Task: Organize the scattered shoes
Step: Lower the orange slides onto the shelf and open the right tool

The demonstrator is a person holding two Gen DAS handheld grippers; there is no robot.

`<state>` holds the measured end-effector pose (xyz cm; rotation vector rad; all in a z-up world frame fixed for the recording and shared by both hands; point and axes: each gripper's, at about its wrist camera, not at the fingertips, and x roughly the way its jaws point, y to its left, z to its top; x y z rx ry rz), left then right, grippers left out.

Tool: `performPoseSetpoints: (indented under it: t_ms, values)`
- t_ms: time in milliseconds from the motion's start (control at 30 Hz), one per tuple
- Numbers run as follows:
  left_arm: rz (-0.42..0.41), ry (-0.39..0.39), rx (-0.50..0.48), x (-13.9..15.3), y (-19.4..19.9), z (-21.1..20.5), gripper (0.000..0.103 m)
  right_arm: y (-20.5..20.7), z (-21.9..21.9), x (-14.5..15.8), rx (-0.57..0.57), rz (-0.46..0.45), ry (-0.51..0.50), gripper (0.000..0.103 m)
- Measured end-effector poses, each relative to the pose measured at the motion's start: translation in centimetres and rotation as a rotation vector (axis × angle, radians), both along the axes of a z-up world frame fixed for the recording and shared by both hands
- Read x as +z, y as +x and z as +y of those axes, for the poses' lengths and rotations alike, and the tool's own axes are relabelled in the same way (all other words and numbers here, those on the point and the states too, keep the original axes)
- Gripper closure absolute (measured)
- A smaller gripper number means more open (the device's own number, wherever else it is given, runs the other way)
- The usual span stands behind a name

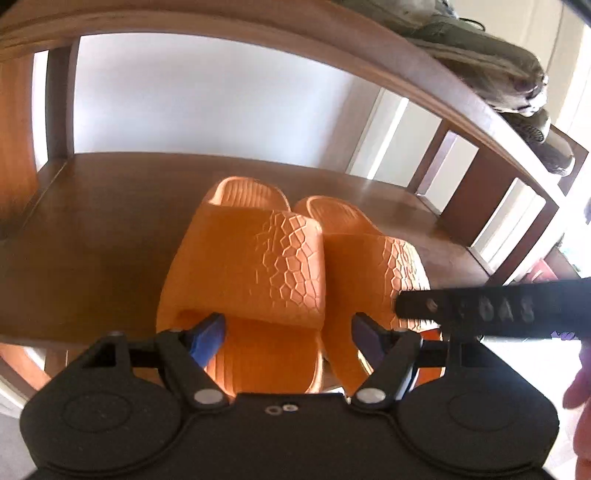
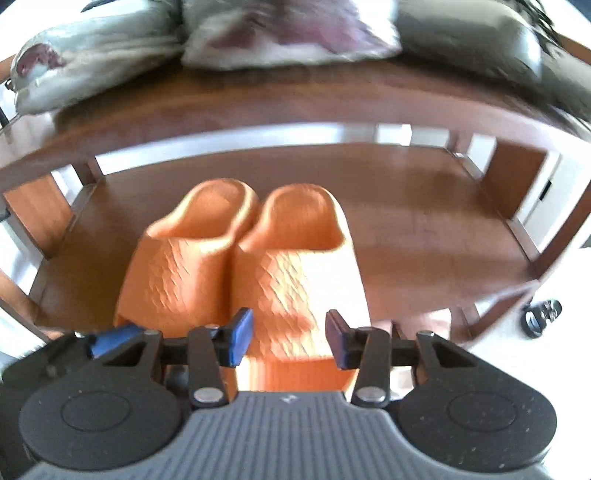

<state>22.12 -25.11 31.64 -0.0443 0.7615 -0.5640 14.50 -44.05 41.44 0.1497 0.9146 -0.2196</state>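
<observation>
Claws (image 2: 290, 339) before slippers (image 2: 236, 258); seemingly sneakers (image 2: 280, 33) above

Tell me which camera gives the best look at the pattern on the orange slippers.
The left wrist view. It is sharp, so the cracked, cell-like relief on the straps of the orange slippers reads clearly. The right wrist view shows both slippers side by side on the wooden shelf, but motion blur smears the texture.

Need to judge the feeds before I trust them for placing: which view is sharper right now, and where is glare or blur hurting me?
Left wrist view: sharper, the orange slippers show crisp hexagon texture; daylight blows out the right edge, and the shelf bows from fisheye. Right wrist view: motion-smeared, slippers and the shoes on top are soft, the right slipper's strap washed pale by glare.
</observation>
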Motion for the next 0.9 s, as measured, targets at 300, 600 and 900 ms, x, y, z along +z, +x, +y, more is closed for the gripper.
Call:
performPoseSetpoints:
  t_ms: [300,600,900]
  values:
    - [-0.013,0.024,-0.021,0.1,0.2,-1.4,0.029,3.2,1.3,-2.1,-0.062,0.025,0.06,0.061]
    - [-0.004,0.012,-0.004,0.2,0.8,-1.3,0.029,3.2,1.0,-2.6,-0.1,0.035,0.094,0.061]
    - [-0.021,0.039,-0.003,0.1,1.1,-1.2,0.029,3.8,0.6,-5.6,-0.109,0.072,0.119,0.061]
